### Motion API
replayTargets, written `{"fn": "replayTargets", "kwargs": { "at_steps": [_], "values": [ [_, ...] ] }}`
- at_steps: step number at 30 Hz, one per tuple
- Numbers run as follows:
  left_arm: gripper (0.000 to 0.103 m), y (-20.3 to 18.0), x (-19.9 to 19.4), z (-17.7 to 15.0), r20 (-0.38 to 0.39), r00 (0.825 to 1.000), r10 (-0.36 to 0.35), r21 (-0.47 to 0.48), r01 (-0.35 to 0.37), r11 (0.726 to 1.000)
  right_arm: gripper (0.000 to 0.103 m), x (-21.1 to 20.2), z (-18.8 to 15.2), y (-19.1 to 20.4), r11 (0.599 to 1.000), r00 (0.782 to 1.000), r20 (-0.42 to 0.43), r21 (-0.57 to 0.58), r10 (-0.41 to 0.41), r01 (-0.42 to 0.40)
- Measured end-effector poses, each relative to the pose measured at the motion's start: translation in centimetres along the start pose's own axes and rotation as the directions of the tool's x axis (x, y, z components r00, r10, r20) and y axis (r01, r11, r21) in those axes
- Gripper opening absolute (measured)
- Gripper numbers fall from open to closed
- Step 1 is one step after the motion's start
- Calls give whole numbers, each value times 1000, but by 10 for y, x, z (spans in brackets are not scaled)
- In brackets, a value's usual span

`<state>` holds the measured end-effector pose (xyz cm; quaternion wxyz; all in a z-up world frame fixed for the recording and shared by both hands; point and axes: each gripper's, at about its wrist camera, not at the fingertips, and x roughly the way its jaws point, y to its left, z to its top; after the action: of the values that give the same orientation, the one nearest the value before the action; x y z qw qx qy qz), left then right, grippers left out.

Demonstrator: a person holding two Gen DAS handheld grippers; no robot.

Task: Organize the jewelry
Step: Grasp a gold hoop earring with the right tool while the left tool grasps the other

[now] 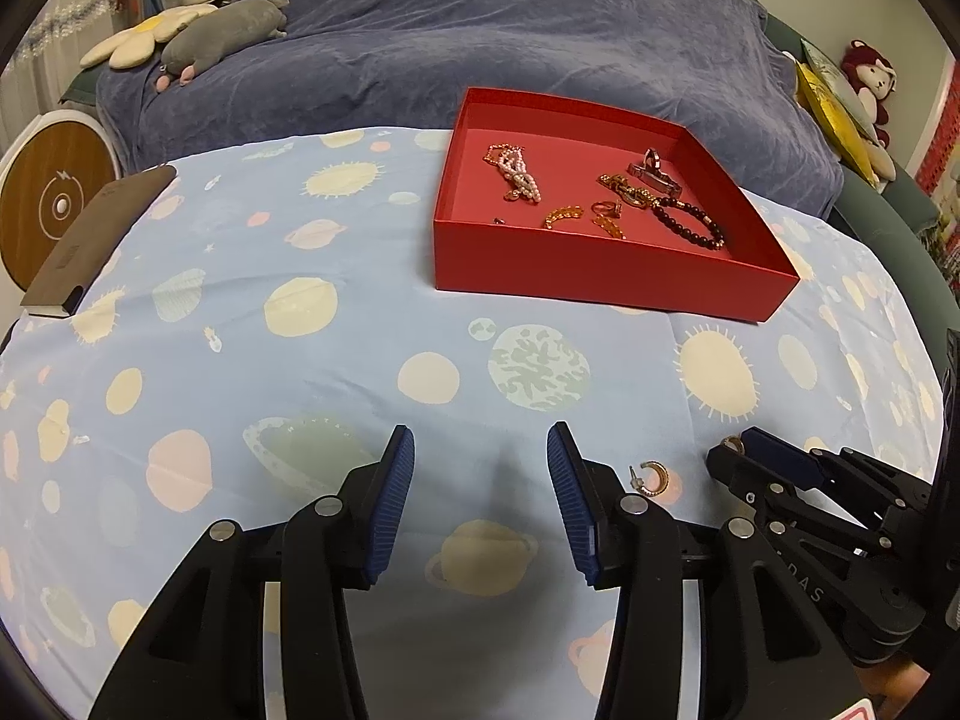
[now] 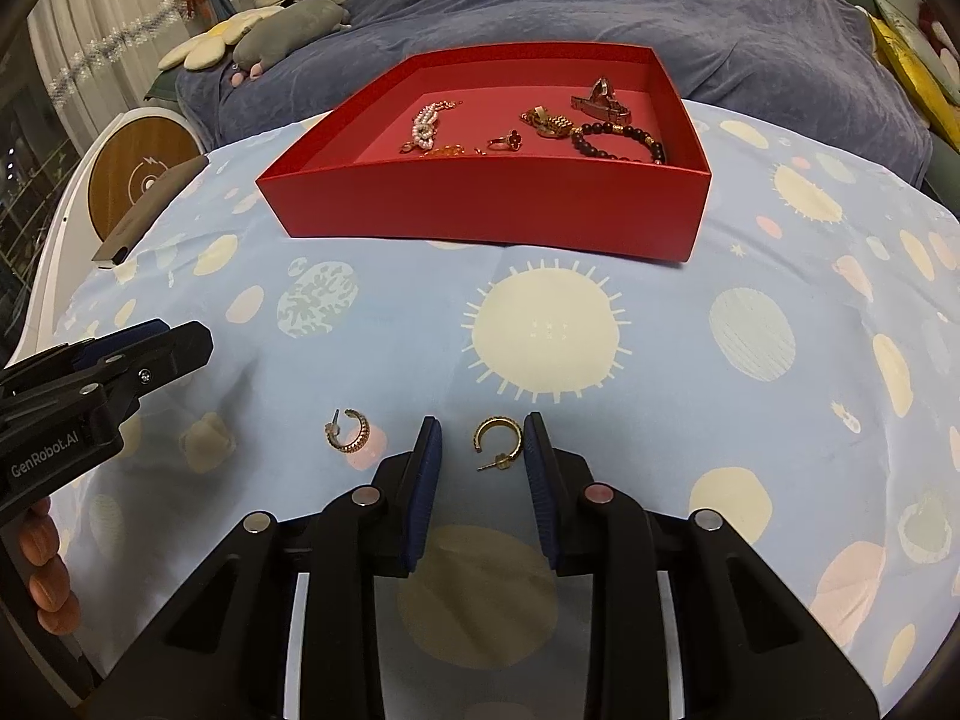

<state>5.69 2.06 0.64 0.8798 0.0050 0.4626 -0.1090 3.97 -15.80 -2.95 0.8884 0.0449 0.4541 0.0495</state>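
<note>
Right gripper [image 2: 483,441]: fingers spread, released, bracketing a gold hoop earring [image 2: 495,439] lying on the planet-print cloth [image 2: 690,330]; the hoop sits just beside the right finger, contact uncertain. Left gripper [image 1: 480,462]: fingers released, holding nothing. A second hoop earring [image 2: 349,431] lies left of the first. Farther off, the red tray [image 2: 480,204] holds a pearl bracelet [image 2: 425,125], a dark bead bracelet [image 2: 618,143] and other pieces.
</note>
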Motion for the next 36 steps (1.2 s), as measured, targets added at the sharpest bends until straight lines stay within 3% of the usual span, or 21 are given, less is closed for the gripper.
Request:
{"fn": "replayTargets", "kwargs": {
  "at_steps": [2, 18, 29, 36],
  "values": [
    [44, -2, 0, -1, -2, 1000, -6, 4, 6, 1000, 16, 0, 0, -3, 1000, 1000, 2, 6, -4, 4],
    [44, -53, 17, -13, -59, 995, -82, 84, 87, 993, 16, -17, 2, -21, 999, 1000, 21, 48, 6, -7],
    [44, -79, 32, -18, -81, 993, -81, 138, 92, 986, 16, -21, -3, -34, 998, 1000, 17, 71, 1, -2],
    [29, -80, 35, -18, -68, 996, -50, 153, 60, 986, 16, -21, -3, -36, 997, 1000, 14, 74, 1, -2]
  ]
}}
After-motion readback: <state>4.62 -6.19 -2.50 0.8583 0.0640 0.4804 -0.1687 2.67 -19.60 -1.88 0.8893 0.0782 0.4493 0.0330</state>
